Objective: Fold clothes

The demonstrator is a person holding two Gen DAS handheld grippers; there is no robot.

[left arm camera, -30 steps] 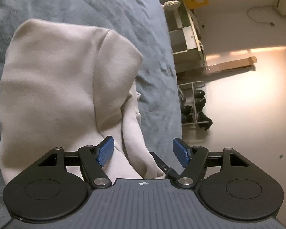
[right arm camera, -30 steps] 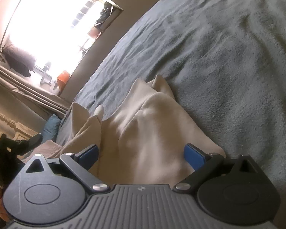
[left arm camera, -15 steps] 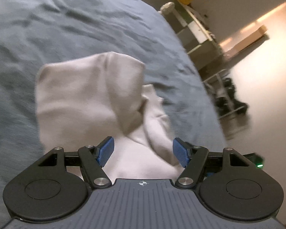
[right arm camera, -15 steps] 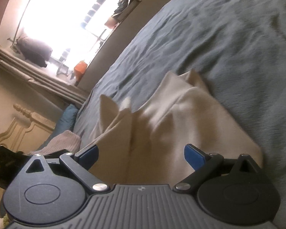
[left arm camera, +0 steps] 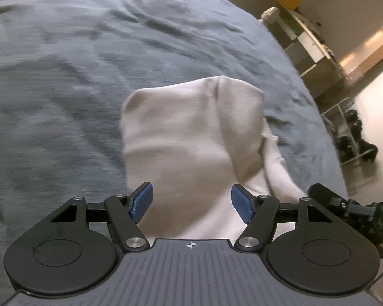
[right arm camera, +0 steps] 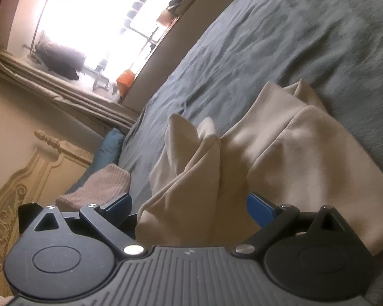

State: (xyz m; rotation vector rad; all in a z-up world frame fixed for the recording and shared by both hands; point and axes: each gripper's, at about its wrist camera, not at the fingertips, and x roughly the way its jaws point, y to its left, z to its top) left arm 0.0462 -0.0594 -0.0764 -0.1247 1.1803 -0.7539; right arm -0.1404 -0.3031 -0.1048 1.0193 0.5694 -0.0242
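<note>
A cream garment (left arm camera: 191,137) lies loosely folded on a grey-blue bedspread (left arm camera: 63,76). In the left wrist view my left gripper (left arm camera: 191,201) hangs above the garment's near end, open, its blue pads (left arm camera: 141,201) clear of the cloth. In the right wrist view the same garment (right arm camera: 293,158) shows a raised peaked fold (right arm camera: 191,148) in its middle. My right gripper (right arm camera: 191,206) stands wide open over the near edge, with cloth showing between the pads (right arm camera: 260,209) but not pressed. The garment's near end is hidden behind both gripper bodies.
A pink knitted item (right arm camera: 97,188) and a blue pillow (right arm camera: 112,142) lie by the carved headboard (right arm camera: 25,191) under a bright window (right arm camera: 102,25). Past the bed's edge are a pale shelf unit (left arm camera: 306,43), a shoe rack (left arm camera: 355,137) and bare floor.
Both grippers have pulled back and risen from the garment, which now looks smaller. The left view has swung so the garment sits centred. The right view has tipped toward the headboard. Jaws unchanged.
</note>
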